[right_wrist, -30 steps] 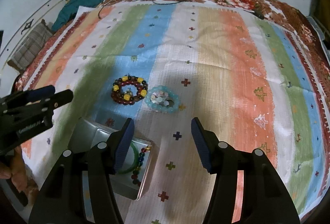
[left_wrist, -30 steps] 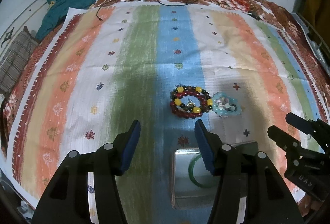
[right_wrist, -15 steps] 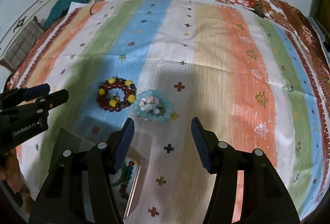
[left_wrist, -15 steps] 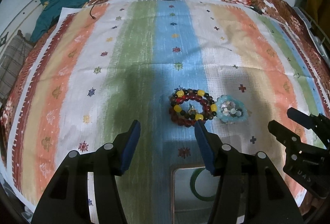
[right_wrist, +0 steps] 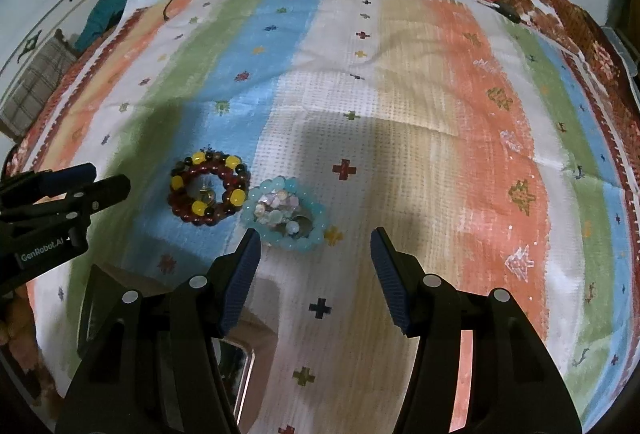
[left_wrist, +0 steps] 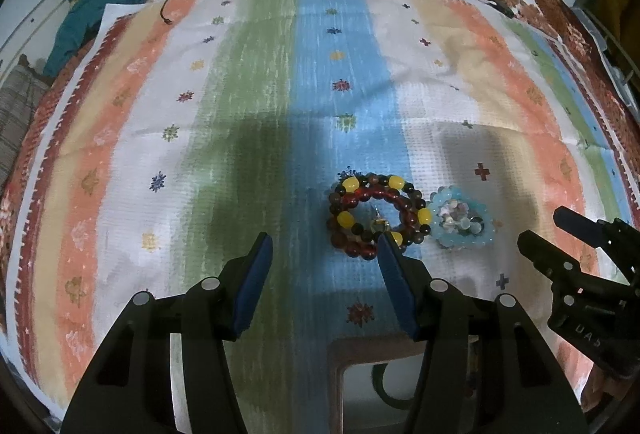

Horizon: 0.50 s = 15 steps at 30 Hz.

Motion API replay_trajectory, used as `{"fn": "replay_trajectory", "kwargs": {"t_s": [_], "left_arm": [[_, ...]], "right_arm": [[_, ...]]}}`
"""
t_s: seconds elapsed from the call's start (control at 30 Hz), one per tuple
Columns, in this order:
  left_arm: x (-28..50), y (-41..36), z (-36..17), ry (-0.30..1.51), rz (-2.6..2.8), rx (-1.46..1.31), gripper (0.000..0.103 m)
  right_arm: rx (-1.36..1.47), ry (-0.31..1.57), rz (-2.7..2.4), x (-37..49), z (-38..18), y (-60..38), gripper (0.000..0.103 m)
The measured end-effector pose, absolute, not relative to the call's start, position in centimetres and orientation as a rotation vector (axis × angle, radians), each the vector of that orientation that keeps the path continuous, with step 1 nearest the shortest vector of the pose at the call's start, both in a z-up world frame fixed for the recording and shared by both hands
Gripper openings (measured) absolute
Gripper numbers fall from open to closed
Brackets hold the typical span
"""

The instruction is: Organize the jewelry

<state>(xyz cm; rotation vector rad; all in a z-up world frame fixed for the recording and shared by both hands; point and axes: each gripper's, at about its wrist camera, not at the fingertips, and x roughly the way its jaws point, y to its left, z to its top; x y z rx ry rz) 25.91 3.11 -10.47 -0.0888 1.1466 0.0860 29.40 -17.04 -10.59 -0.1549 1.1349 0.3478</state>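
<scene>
Both grippers hover, jaws spread and empty, over two bracelet piles.

The left gripper [left_wrist: 324, 246] nears the dark beaded coil [left_wrist: 376, 220]; the right gripper [right_wrist: 316, 242] nears the pale blue bracelet [right_wrist: 286, 214] just beside it on the striped cloth [right_wrist: 440, 114]. Light, loose, slippery beads: pinch across one strand.

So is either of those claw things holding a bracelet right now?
No, the left gripper and right gripper both stand open and empty, while the dark red bracelet and pale blue bracelet lie on the striped cloth.

black hand-held gripper [left_wrist: 324, 248], blue pads [left_wrist: 256, 282], silver screws
</scene>
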Motion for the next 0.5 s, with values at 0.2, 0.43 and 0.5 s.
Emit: {"fn": "replay_trajectory", "kwargs": {"t_s": [0.2, 0.43, 0.5], "left_arm": [[26.8, 3.3, -11.3, 1.163, 0.068, -0.098, 0.053], [27.9, 3.4, -12.5, 1.185, 0.056, -0.092, 0.050], [28.2, 3.4, -12.8, 1.191, 0.052, -0.090, 0.050]], "right_arm": [[-0.167, 1.152, 0.348, 30.1, -11.4, -16.8, 0.057], [-0.176, 1.166, 0.345, 30.8, -12.1, -16.5, 0.052], [-0.177, 1.169, 0.349, 31.1, -12.4, -16.5, 0.051]]}}
